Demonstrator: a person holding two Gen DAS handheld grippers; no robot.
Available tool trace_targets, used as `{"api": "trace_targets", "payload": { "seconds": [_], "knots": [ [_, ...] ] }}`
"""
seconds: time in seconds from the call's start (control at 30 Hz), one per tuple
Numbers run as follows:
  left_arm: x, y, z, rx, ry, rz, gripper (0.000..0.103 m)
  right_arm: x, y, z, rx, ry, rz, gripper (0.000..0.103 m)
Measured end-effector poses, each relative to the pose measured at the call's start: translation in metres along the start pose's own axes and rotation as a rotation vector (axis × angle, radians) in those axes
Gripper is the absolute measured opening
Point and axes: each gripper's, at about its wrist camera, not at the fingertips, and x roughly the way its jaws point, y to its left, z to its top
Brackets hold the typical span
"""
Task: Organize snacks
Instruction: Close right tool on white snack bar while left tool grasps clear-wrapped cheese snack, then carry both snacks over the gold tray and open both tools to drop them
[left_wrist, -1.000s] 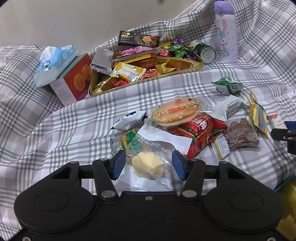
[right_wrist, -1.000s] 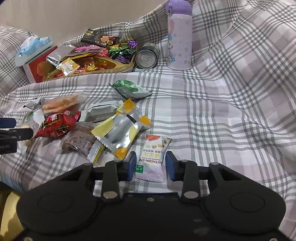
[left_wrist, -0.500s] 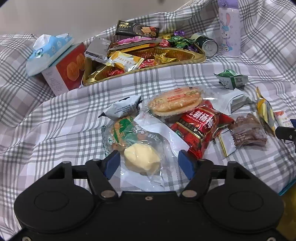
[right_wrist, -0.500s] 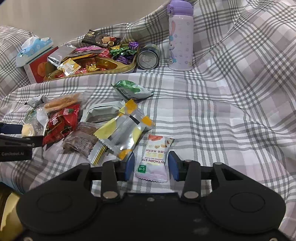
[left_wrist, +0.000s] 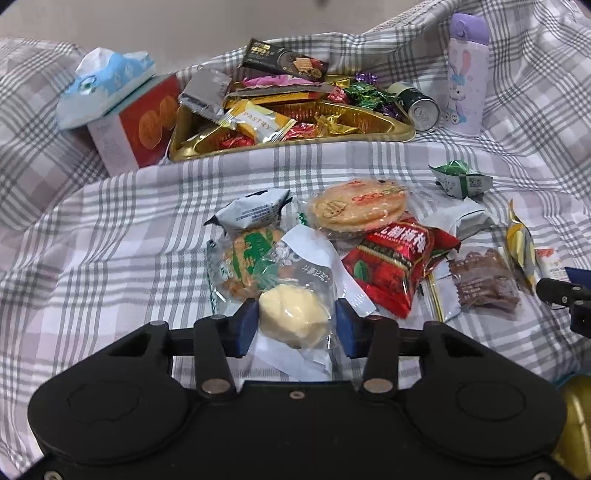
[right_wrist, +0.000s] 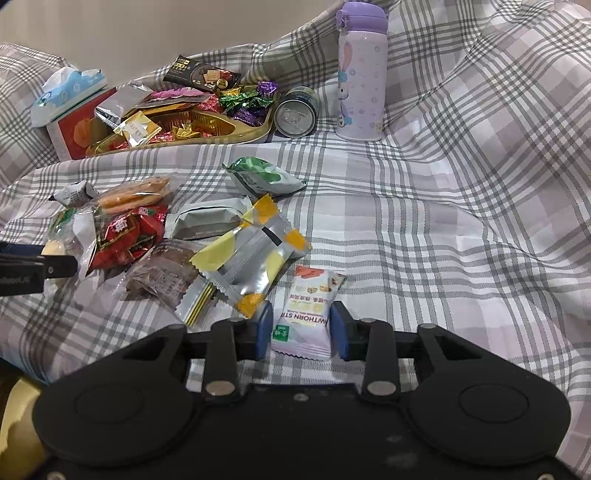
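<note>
A pale yellow pastry in a clear wrapper (left_wrist: 293, 319) lies at the near end of a heap of wrapped snacks (left_wrist: 369, 236) on the plaid cloth. My left gripper (left_wrist: 295, 325) has narrowed onto it, blue pads against both sides of the wrapper. In the right wrist view a small white hawthorn strip packet (right_wrist: 306, 310) lies flat on the cloth, and my right gripper (right_wrist: 301, 328) pinches it by its side edges. A gold tray (left_wrist: 369, 134) at the back holds several candies and packets.
A red box (left_wrist: 144, 122) topped by a blue tissue pack stands left of the tray. A can (right_wrist: 295, 112) lies on its side beside a tall purple bottle (right_wrist: 360, 74). A green packet (right_wrist: 264, 179) lies apart. Bare cloth spreads to the right.
The left gripper's fingers widened, then narrowed onto the yellow pastry after edging forward. The right gripper's fingers drew slightly closer on the hawthorn packet. No snack has left the cloth.
</note>
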Motion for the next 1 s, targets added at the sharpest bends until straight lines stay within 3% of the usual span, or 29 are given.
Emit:
{"api": "trace_targets", "payload": {
  "seconds": [0.43, 0.73, 1.0],
  "knots": [
    [-0.042, -0.007, -0.027, -0.049, 0.027, -0.013, 0.052, -0.015, 0.001, -0.012, 0.028, 0.027, 0.009, 0.029],
    [-0.071, -0.008, -0.042, -0.058, 0.004, -0.015, 0.052, -0.026, -0.004, -0.016, 0.081, 0.049, 0.045, 0.027],
    [-0.088, -0.013, -0.053, -0.066, 0.009, -0.031, 0.052, -0.046, -0.006, -0.016, 0.085, 0.025, 0.074, 0.025]
  ]
}}
